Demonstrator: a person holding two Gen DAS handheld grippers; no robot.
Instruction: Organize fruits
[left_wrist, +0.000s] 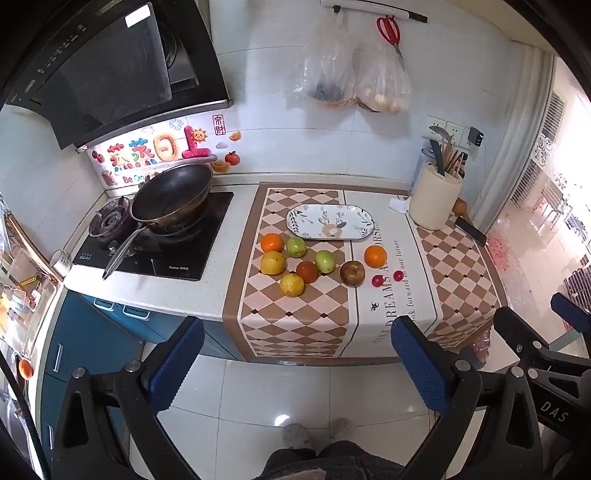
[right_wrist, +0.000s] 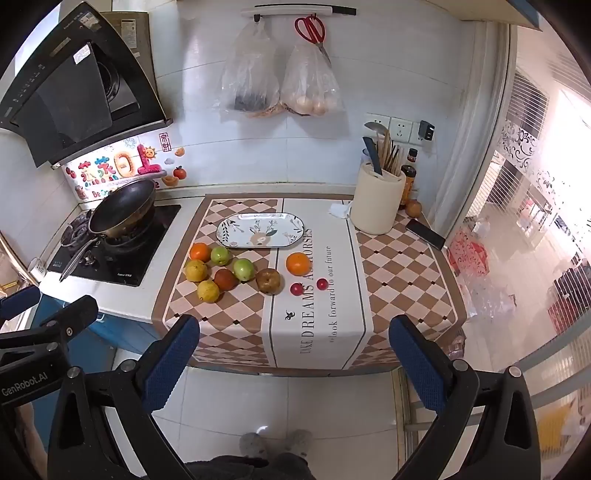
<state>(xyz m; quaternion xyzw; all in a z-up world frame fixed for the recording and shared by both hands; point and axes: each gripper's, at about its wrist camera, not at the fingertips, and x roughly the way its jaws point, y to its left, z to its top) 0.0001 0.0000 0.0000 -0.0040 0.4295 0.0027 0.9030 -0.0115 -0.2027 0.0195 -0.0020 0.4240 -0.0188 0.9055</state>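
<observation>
Left gripper (left_wrist: 295, 363) spread wide, nothing between the jaws, hanging over floor tiles short of the counter's front edge. Right gripper (right_wrist: 291, 360) likewise wide apart and bare, also off the counter, beside the left one.

Checkered mat (left_wrist: 295, 325) covers the right part of the counter and drapes over the front edge. Oval plate (left_wrist: 330, 221) lies flat on it toward the back, nothing on it.

Fruit sits loose on the mat at 6 o'clock from the plate, none touching it:
- orange (left_wrist: 272, 242) and green fruit (left_wrist: 296, 247) nearest the plate's front rim, side by side.
- yellow fruit (left_wrist: 273, 262) at 6 o'clock from that orange; second yellow fruit (left_wrist: 292, 284) nearest the front.
- dark red fruit (left_wrist: 307, 271) and second green fruit (left_wrist: 325, 261) in the middle of the cluster.
- brownish apple (left_wrist: 352, 273) at 3 o'clock from the cluster; second orange (left_wrist: 375, 256) at 1 o'clock from it.
- two small red fruits (left_wrist: 377, 281) apart from each other, at 3 o'clock from the apple.

Open mat between fruit and front edge. Utensil crock (left_wrist: 436, 201) at 3 o'clock from the plate, a phone (left_wrist: 470, 230) near the right edge. Stove with wok (left_wrist: 171, 199) at 9 o'clock, well apart from the fruit.
</observation>
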